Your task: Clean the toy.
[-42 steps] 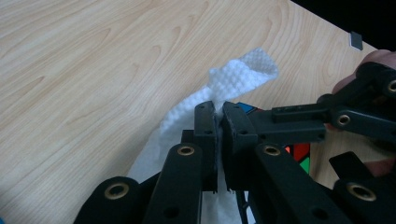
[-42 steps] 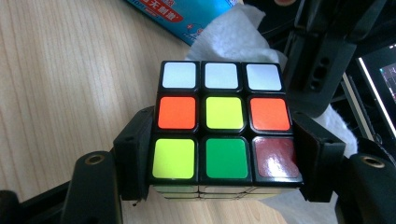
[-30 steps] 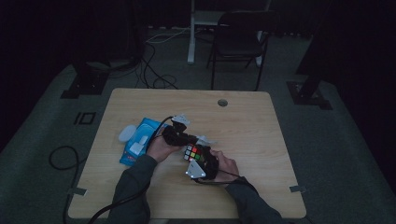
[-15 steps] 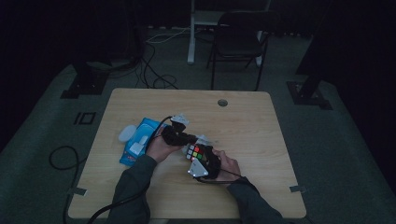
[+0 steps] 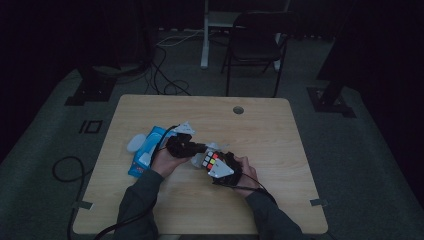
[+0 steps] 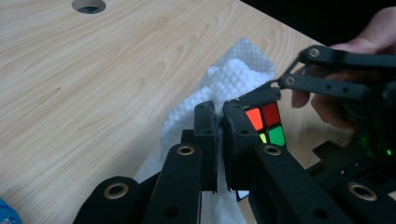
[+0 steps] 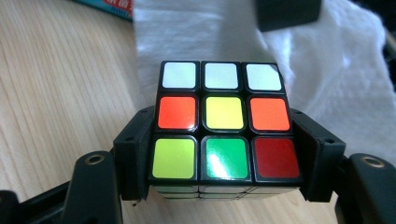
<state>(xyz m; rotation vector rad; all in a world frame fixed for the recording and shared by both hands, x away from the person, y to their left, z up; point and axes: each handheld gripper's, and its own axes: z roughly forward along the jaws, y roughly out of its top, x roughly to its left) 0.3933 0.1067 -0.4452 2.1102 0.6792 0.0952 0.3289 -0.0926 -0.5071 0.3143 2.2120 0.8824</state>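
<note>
My left gripper (image 5: 196,148) is pinched tight on the white tissue (image 6: 224,88), w/ the cloth bunched btwn its jaws. Just right of it, touching, sits the cube (image 7: 223,122), mid-table on the near side, clamped by my right gripper (image 7: 224,161) on both flanks. Tissue lies left of cube, so I'd say left hand does the wiping.

High view very dim, room edges near black, table (image 5: 260,125) faintly lit. Both gripper views brighter, sharp; glare on cube (image 7: 224,121) stickers.
</note>
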